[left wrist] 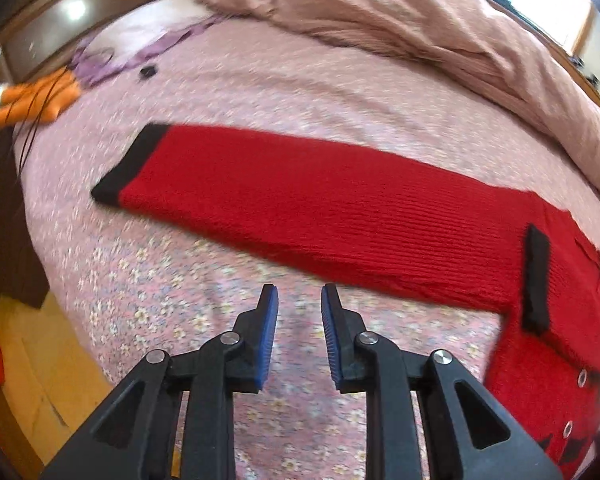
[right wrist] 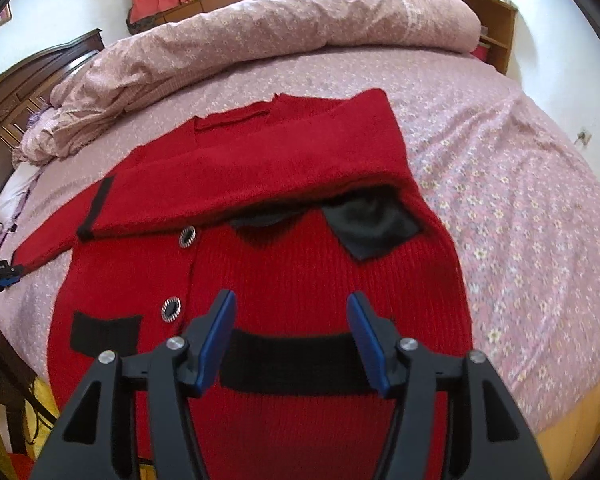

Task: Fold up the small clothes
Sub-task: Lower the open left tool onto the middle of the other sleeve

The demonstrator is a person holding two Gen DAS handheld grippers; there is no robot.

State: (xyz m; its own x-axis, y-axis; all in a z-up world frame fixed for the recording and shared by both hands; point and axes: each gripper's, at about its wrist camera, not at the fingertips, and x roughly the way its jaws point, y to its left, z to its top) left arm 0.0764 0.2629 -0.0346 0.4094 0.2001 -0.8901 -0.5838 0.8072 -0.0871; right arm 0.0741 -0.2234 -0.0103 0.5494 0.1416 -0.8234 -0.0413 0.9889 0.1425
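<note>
Red cardigan spread face-up on the bed, one sleeve already folded across the chest above the buttons, the other sleeve lying straight out from the body toward its black cuff. Mid-fold, judging by that. Left gripper above bare sheet just beside the outstretched sleeve, jaws apart, empty. Right gripper over the cardigan's lower front, jaws wide apart, empty. Next, probably: pinch the outstretched sleeve near the cuff, carry it over the chest.
</note>
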